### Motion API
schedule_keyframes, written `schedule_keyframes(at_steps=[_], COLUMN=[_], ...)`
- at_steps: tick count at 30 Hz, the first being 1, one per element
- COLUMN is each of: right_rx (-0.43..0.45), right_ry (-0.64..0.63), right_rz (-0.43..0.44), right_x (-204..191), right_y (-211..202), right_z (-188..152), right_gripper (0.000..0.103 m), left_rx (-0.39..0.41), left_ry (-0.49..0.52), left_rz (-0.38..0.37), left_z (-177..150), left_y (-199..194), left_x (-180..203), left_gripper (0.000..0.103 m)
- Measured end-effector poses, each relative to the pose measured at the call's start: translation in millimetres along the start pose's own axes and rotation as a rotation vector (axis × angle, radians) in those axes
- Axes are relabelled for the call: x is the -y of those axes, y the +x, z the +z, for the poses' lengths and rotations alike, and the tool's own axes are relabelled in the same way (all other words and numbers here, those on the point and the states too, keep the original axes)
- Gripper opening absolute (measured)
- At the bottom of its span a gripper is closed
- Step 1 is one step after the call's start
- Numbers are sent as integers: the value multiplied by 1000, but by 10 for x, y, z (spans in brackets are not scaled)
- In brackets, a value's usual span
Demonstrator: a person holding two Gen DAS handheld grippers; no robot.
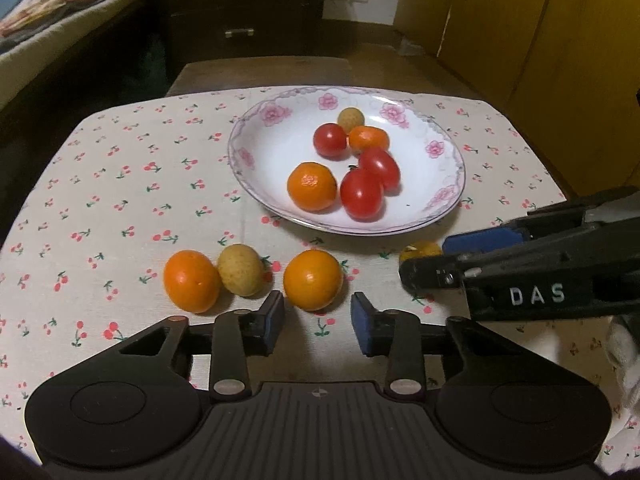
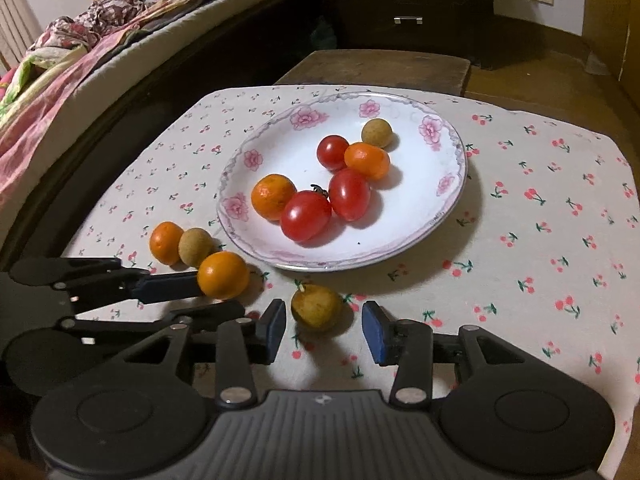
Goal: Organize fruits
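A white floral plate (image 1: 256, 152) (image 2: 420, 216) holds three red tomatoes (image 1: 362, 194), two small oranges (image 1: 312, 186) and a tan longan (image 1: 351, 118). On the cloth lie an orange (image 1: 313, 279) (image 2: 223, 275), a second orange (image 1: 191, 286) (image 2: 165, 242), a tan longan (image 1: 241, 269) (image 2: 195, 246) and a yellowish fruit (image 2: 316, 307) (image 1: 420, 250). My left gripper (image 1: 318, 320) is open, its fingers either side of the near orange. My right gripper (image 2: 324, 330) is open, its fingers either side of the yellowish fruit.
The table wears a cherry-print cloth (image 1: 120, 184) (image 2: 540, 240). A wooden stool (image 2: 376, 66) stands beyond the far edge. A bed (image 2: 100, 40) lies to the left and a dark drawer chest (image 1: 240, 8) at the back.
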State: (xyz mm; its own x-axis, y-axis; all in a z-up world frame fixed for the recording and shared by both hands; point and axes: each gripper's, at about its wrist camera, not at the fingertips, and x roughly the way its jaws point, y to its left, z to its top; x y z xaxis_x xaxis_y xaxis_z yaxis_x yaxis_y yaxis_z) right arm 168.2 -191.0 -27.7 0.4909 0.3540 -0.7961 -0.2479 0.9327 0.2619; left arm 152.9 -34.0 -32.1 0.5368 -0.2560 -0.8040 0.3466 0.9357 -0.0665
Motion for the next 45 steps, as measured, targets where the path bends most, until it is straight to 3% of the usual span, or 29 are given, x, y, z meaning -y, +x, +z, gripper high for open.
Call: schedule_keyframes(at_steps=[1,2,8,11,18,32,36,45], right_rx=[3,2,5,-15,-17,-27,-27,-28], right_ry=[0,-5,-87,-104,-70,-20,-12,-18], right_rz=[2,2,-36,-47,-24,-12,-16,-18], right_x=[-1,-11,-134,-173,-94,37,52,30], right_y=[12,31,85,75,-33,-139,-134,-154], right_z=[15,26,32,22,3,-53,-43,-46], right_gripper=[42,42,42,29,29,29,29,29], left_rx=[1,6,25,22,16,30,46,37], left_ry=[-4,1,45,48,70,66,74,76], left_rz=[-7,-8,7,10,-3,-11,20,7], left_z=[-3,-8,-35,-36,5,51,57,23], left_y=[-9,-25,-76,-51,34,133,135,89], left_x=[-5,-1,22,14,87,110,130,152], left_gripper=[61,64,66,66,66,60,42,42])
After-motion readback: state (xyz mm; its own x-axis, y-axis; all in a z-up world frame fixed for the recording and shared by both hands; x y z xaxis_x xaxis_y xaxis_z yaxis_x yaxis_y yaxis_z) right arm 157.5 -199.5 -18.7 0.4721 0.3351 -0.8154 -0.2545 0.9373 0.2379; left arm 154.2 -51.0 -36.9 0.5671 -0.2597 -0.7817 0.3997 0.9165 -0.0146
